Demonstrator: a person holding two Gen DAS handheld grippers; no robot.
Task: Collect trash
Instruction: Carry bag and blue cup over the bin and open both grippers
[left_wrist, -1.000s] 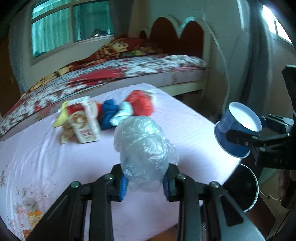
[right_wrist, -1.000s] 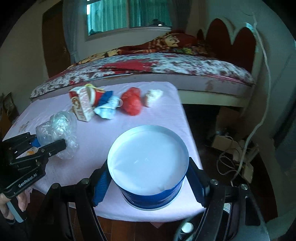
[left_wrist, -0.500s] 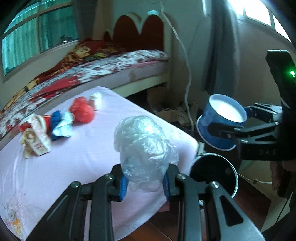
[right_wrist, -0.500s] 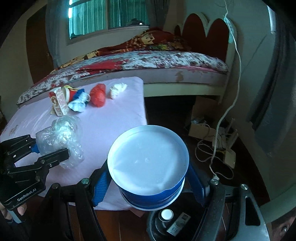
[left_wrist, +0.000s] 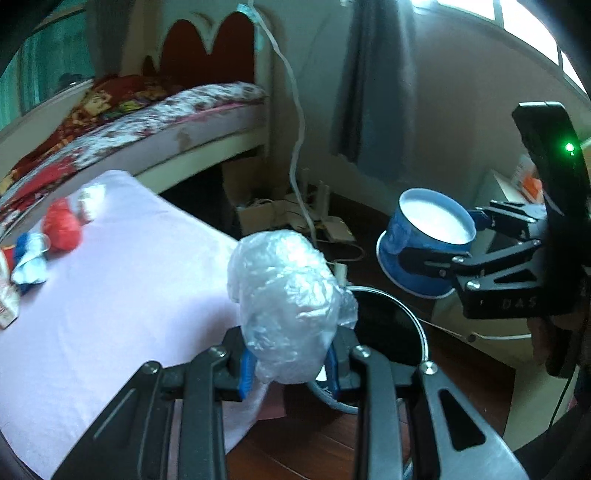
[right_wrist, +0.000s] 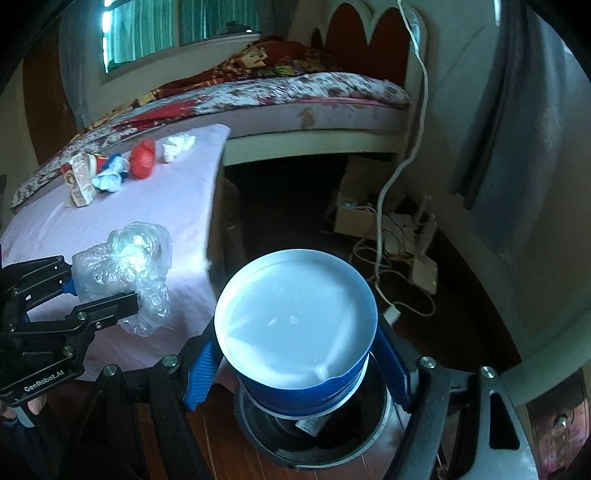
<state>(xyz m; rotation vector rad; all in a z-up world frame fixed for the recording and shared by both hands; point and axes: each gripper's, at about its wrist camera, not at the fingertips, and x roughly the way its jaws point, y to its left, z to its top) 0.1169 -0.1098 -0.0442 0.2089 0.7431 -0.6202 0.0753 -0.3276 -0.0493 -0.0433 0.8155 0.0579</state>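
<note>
- Here, the left gripper (left_wrist: 290, 363) is clamped on a crumpled clear plastic bag (left_wrist: 286, 306), its blue pads pressing both sides of the wad.
- In the left wrist view the bag sits at centre, over the corner of the pink-covered table (left_wrist: 122, 295), and it overlaps the rim of the round trash bin (left_wrist: 413, 321) at about 4 o'clock from it.
- The right gripper (right_wrist: 295, 363) holds a blue paper cup (right_wrist: 295, 332), white inside, with its mouth toward the camera; the pads grip its sides.
- In the right wrist view the cup hangs directly above the bin's open mouth, on the wooden floor (right_wrist: 207, 424) beside the table.
- More trash lies on the table at about 10 o'clock in that view: a red crumpled wad (right_wrist: 143, 158), a white wad (right_wrist: 177, 146), a blue-and-white wrapper (right_wrist: 110, 175) and a small carton (right_wrist: 81, 182).
- Beyond the table is a bed (right_wrist: 258, 99) with a floral cover.
</note>
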